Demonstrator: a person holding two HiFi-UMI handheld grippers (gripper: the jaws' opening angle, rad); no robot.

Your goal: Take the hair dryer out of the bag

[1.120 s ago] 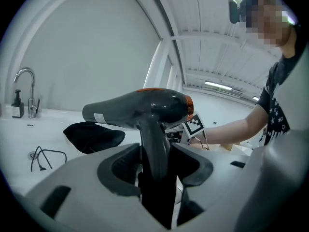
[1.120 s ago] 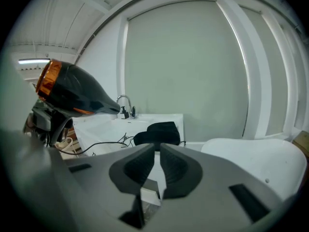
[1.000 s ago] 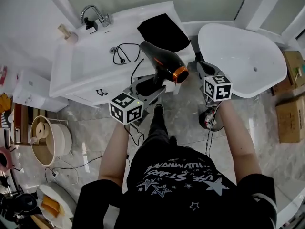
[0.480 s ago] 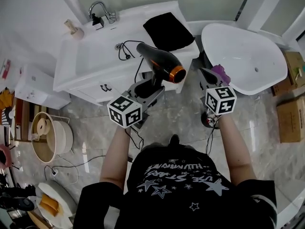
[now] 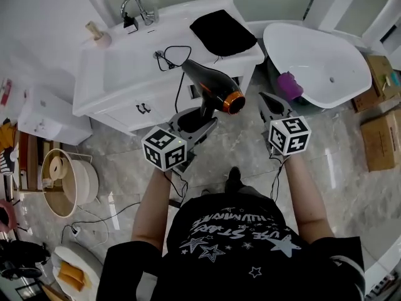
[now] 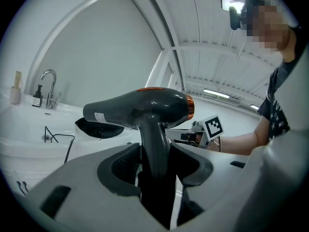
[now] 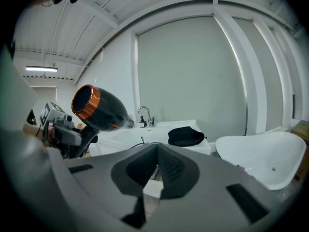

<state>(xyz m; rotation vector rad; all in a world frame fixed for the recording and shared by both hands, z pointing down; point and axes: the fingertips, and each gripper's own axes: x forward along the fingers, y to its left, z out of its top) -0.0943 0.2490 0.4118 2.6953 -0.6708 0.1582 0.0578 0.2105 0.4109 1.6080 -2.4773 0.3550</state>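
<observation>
I'm wearing a black short-sleeved T-shirt [image 5: 232, 243] with white stars and lettering I can't quite read. My left gripper [image 5: 200, 115] and right gripper [image 5: 269, 100] are showing grey bodies, dark ribbed pads and black-and-white marker cubes.

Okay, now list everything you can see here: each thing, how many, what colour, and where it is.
black plastic hair dryer: one, black with an orange ring, held up in front of the vanity
soft black cloth bag: one, black, right end of the vanity top
white vanity with sink: one, white, far centre
chrome tap: one, silver, back of the sink
black power cord: one, black, looped in the sink
white bathtub: one, white, right of the vanity
purple object: one, purple, by the tub's near-left rim; kind unclear
brown cardboard boxes: two, brown, floor at far right
left gripper: one, grey, shut on the dryer's handle
right gripper: one, grey, shut, empty
</observation>
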